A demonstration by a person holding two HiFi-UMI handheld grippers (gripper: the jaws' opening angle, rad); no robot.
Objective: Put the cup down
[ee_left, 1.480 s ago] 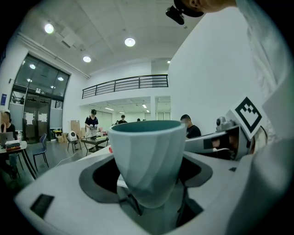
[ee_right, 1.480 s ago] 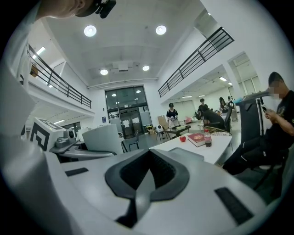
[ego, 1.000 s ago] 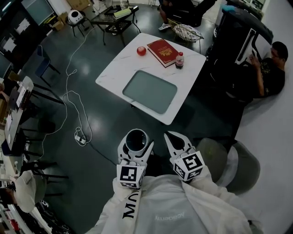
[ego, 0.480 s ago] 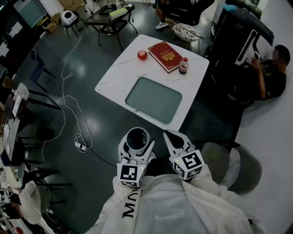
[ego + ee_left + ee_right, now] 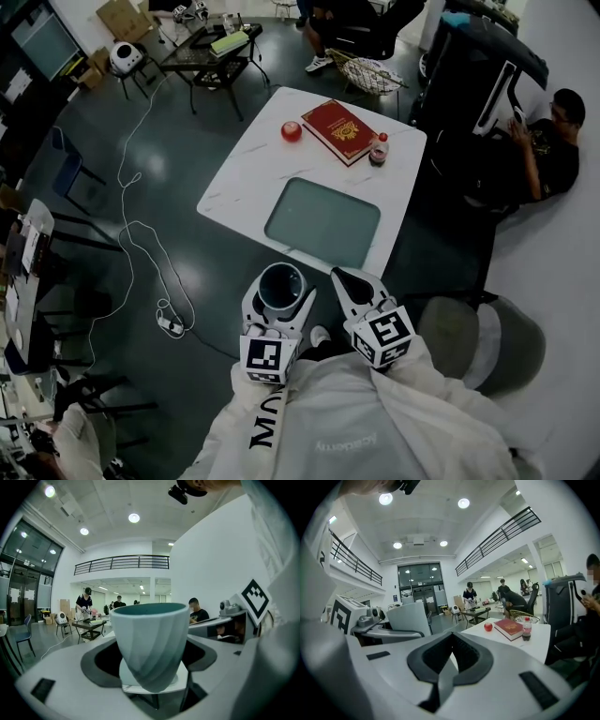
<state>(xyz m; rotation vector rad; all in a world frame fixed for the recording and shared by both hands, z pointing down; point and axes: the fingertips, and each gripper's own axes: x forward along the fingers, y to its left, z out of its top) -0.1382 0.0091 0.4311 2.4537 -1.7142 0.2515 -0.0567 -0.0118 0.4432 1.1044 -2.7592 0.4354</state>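
Observation:
A pale grey ribbed cup [image 5: 280, 286] with a teal inside sits upright between the jaws of my left gripper [image 5: 278, 298], which is shut on it; the left gripper view shows the cup [image 5: 149, 643] filling the gap between the jaws. My right gripper [image 5: 355, 290] is beside it, jaws shut with nothing in them; in the right gripper view my right gripper [image 5: 452, 660] has its pads closed together. Both are held close to the body, short of the white table [image 5: 246, 171] ahead.
On the table lie a grey-green mat [image 5: 322, 221], a red book [image 5: 338, 130], a red apple [image 5: 292, 131] and a small bottle [image 5: 379, 150]. A grey chair [image 5: 487, 347] stands at my right. A cable [image 5: 131, 225] runs over the dark floor. A seated person [image 5: 548, 141] is at right.
The table has shifted slightly in the head view as the view moved; both grippers stay in the same place near the body, the left still holding the cup.

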